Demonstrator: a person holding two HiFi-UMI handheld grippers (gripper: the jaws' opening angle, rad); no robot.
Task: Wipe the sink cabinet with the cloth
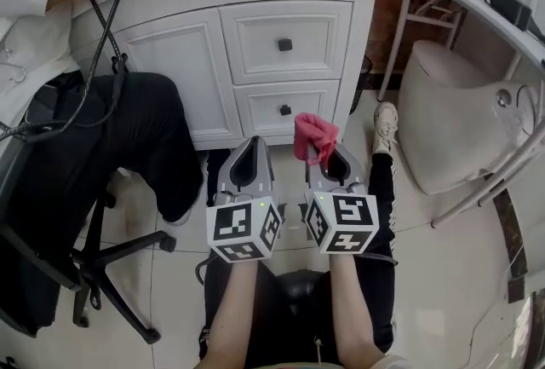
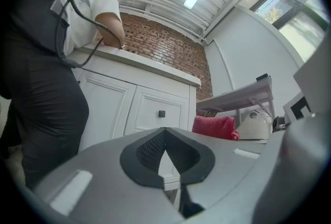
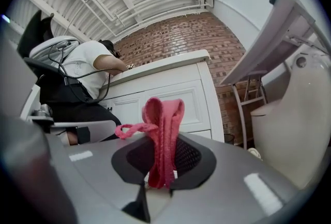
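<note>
Now the right gripper (image 1: 330, 158) is clenched on the pink cloth (image 1: 312, 135), which stands up folded between its jaws, in front of the white sink cabinet (image 1: 183, 73) and not touching it. Just beside it, the left gripper (image 1: 248, 156) has its jaws pressed together on nothing. Another person (image 1: 94, 141) sits on a chair (image 1: 102, 252) at the cabinet's left side.

The left forearm (image 1: 232, 316) and right forearm (image 1: 353, 308) reach forward side by side. The left gripper (image 1: 247, 158) has its jaws together on nothing. The right gripper (image 1: 330, 161), just beside it, is clamped on the pink cloth (image 1: 313, 135).
</note>
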